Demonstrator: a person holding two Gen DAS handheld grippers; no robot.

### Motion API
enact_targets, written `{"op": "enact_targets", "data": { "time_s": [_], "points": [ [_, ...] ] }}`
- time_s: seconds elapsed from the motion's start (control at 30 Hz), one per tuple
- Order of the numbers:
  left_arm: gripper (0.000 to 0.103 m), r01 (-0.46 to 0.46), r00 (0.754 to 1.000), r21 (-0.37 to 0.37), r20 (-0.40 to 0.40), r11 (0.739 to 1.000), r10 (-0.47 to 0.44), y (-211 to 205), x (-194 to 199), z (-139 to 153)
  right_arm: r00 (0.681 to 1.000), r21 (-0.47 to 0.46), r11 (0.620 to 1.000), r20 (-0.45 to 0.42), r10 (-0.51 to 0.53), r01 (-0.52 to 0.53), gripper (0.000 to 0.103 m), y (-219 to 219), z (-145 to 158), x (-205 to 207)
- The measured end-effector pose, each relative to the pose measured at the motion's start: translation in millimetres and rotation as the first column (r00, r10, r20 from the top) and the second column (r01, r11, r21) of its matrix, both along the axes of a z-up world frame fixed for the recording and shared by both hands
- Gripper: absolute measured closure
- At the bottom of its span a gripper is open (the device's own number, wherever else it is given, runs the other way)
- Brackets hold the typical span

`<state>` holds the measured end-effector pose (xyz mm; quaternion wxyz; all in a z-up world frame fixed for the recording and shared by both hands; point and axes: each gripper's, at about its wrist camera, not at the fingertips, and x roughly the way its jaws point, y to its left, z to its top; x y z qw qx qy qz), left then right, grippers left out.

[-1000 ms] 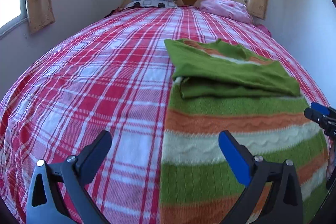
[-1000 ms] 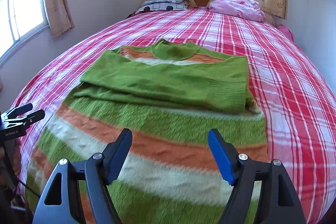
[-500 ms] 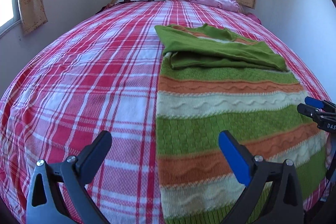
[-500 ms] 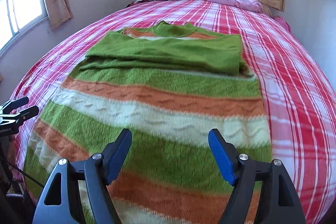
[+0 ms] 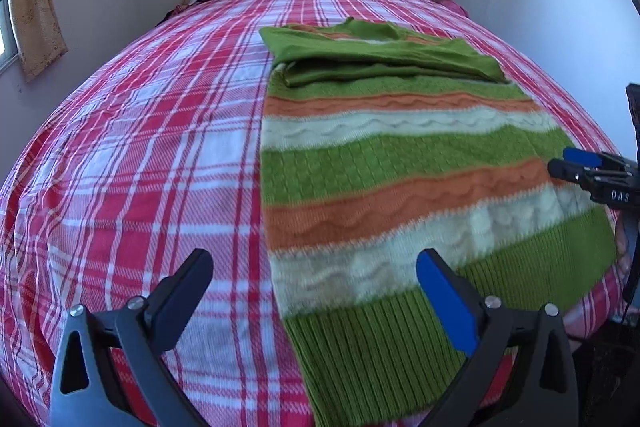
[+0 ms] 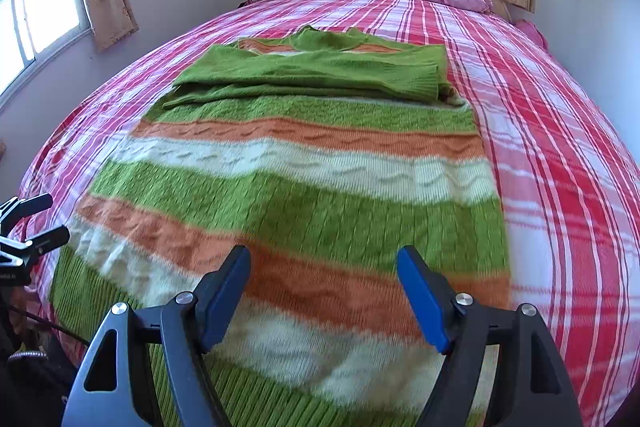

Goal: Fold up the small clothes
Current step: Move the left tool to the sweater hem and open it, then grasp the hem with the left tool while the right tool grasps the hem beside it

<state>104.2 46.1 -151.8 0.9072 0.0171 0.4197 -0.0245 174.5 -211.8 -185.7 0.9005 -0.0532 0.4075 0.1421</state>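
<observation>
Both my claws, left gripper (image 5: pixel 314 297) and right gripper (image 6: pixel 324 293), released above striped sweater (image 6: pixel 296 195), sleeves folded at 12 o'clock.

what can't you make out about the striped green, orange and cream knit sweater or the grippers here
- Striped knit sweater hem: right wrist view, cut off by the bottom edge and right gripper.
- Sleeves: both views, folded, undersides hidden.
- Near stripes: blurred.
- Left gripper: open over the hem; contact unclear.
</observation>
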Motion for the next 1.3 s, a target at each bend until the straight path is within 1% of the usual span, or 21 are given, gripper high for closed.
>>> {"op": "enact_targets", "data": {
  "time_s": [0.1,0.17,0.23,0.3,0.33,0.4,0.43,0.47,0.5,0.57,0.6,0.63,0.67,0.73,0.83,0.9,0.93,0.97,1.03,1.2,1.3],
  "points": [
    [0.000,0.027,0.999,-0.016,-0.038,1.000,-0.028,0,-10,-5,1.000,0.006,1.000,-0.023,0.004,-0.004,0.027,-1,-4,-10],
    [0.000,0.029,0.998,-0.028,-0.055,0.999,-0.030,1,-17,-9,1.000,0.002,1.000,-0.025,0.006,-0.006,0.027,-1,-4,-17],
    [0.000,0.023,0.997,-0.059,-0.069,0.998,-0.027,6,-22,-12,1.000,-0.003,1.000,-0.022,0.010,-0.010,0.027,0,-4,-25],
    [0.007,0.010,0.996,-0.109,-0.092,0.994,-0.020,13,-26,-15,1.000,0.000,1.000,-0.022,0.011,-0.011,0.027,-1,-3,-35],
    [0.014,0.005,0.994,-0.135,-0.104,0.991,-0.019,16,-27,-17,1.000,0.001,1.000,-0.021,0.011,-0.011,0.027,-1,-3,-39],
    [0.022,-0.008,0.991,-0.197,-0.133,0.980,-0.019,22,-28,-22,1.000,-0.002,1.000,-0.014,0.006,-0.006,0.027,-3,-3,-49],
    [0.027,-0.018,0.989,-0.226,-0.146,0.974,-0.015,24,-29,-25,1.000,-0.003,1.000,-0.011,0.004,-0.004,0.027,-4,-3,-52],
    [0.031,-0.024,0.989,-0.242,-0.151,0.970,-0.013,25,-30,-26,1.000,-0.004,1.000,-0.008,0.000,0.000,0.027,-4,-3,-55],
    [0.034,-0.032,0.988,-0.261,-0.155,0.965,-0.009,25,-31,-27,1.000,-0.003,1.000,-0.004,-0.004,0.004,0.027,-5,-3,-59],
    [0.043,-0.041,0.987,-0.286,-0.164,0.957,-0.007,26,-32,-29,1.000,-0.011,1.000,0.003,-0.011,0.011,0.027,-6,-3,-65],
    [0.045,-0.041,0.986,-0.303,-0.166,0.952,-0.010,26,-33,-29,1.000,-0.015,1.000,0.004,-0.013,0.013,0.027,-7,-3,-66],
    [0.051,-0.040,0.986,-0.316,-0.167,0.948,-0.014,26,-34,-29,1.000,-0.017,1.000,0.004,-0.013,0.013,0.027,-8,-4,-68],
    [0.058,-0.037,0.986,-0.327,-0.167,0.944,-0.020,25,-35,-29,1.000,-0.018,1.000,0.004,-0.016,0.016,0.027,-8,-4,-70],
    [0.064,-0.025,0.985,-0.339,-0.170,0.941,-0.036,23,-38,-30,1.000,-0.014,1.000,0.007,-0.021,0.021,0.027,-10,-3,-71],
    [0.064,-0.018,0.983,-0.341,-0.177,0.940,-0.045,19,-39,-32,0.999,-0.005,1.000,0.013,-0.029,0.029,0.027,-13,0,-72],
    [0.068,-0.022,0.984,-0.345,-0.176,0.938,-0.041,20,-36,-34,0.999,0.004,0.999,0.017,-0.038,0.038,0.027,-18,3,-75],
    [0.073,-0.026,0.984,-0.344,-0.175,0.939,-0.038,21,-37,-35,0.999,0.006,0.999,0.017,-0.047,0.047,0.027,-21,4,-77],
    [0.082,-0.027,0.984,-0.345,-0.175,0.938,-0.036,22,-37,-34,0.998,0.009,0.998,0.015,-0.055,0.055,0.027,-24,5,-78],
    [0.096,-0.017,0.986,-0.348,-0.161,0.937,-0.042,22,-38,-32,0.997,0.021,0.997,0.013,-0.077,0.077,0.027,-34,7,-83],
    [0.096,0.042,0.991,-0.350,-0.104,0.936,-0.083,19,-42,-21,0.988,0.034,0.987,0.008,-0.157,0.157,0.027,-67,12,-100],
    [0.097,0.059,0.992,-0.342,-0.089,0.938,-0.094,18,-43,-18,0.983,0.055,0.982,-0.010,-0.182,0.182,0.027,-82,11,-109]
  ]
}}
